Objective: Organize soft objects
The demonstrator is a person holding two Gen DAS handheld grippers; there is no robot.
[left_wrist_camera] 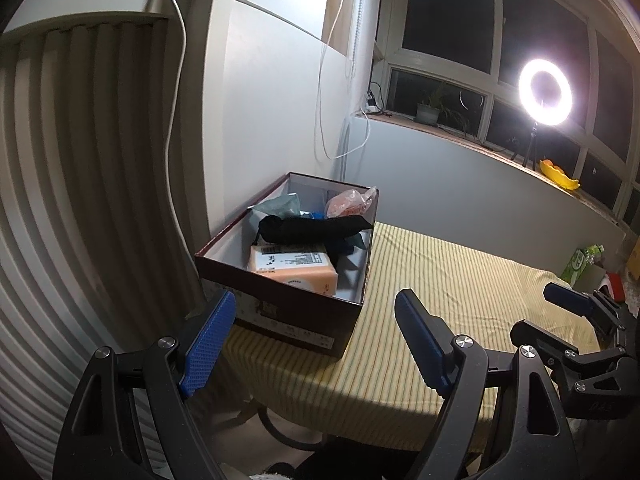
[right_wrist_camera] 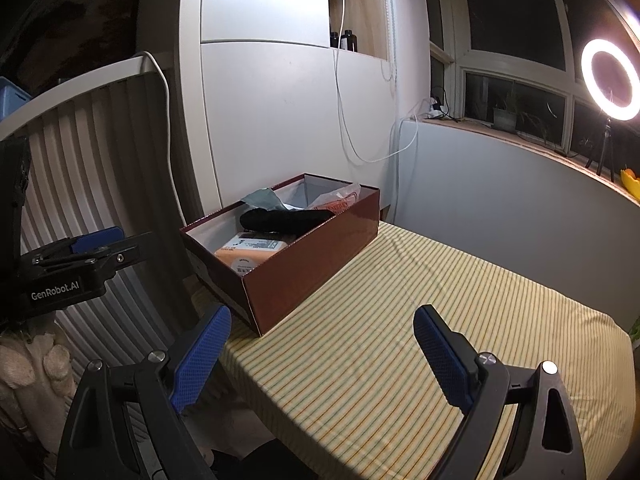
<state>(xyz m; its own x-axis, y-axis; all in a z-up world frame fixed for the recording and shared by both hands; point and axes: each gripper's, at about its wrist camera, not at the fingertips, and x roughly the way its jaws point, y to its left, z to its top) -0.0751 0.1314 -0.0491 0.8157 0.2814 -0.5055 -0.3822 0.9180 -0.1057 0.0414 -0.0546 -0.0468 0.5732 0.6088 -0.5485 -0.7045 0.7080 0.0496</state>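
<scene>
Two grippers, both with jaws spread wide and nothing between the blue pads: left gripper (left_wrist_camera: 316,334) poised at the near edge of the bench (left_wrist_camera: 440,288), just short of the box; right gripper (right_wrist_camera: 320,356) over the near part of the striped cloth, well apart from the box. Open dark-red cardboard box (left_wrist_camera: 288,312) seated at the far left corner of the bench, beside the white cabinet (right_wrist_camera: 280,92), one corner slightly overhanging the bench edge. Soft objects gathered inside the box: peach-coloured tissue pack (left_wrist_camera: 294,266) with printed label at the near end; black fabric piece (left_wrist_camera: 316,226) draped across the middle, above the pack; grey-green cloth (left_wrist_camera: 280,204) and a scrap of blue material at the far left; crinkled pink plastic bag (left_wrist_camera: 352,202) against the far right wall. Yellow-striped cloth covering the bench top, otherwise bare in the lit area. Lit ring light (left_wrist_camera: 545,93) on a small tripod on the windowsill, alongside a yellow dish (left_wrist_camera: 558,174) and a potted plant (left_wrist_camera: 430,110). Green packet (left_wrist_camera: 580,262) at the far right end of the bench, partly hidden. Ribbed panel (left_wrist_camera: 80,180) left of the box, white cable hanging over it.
</scene>
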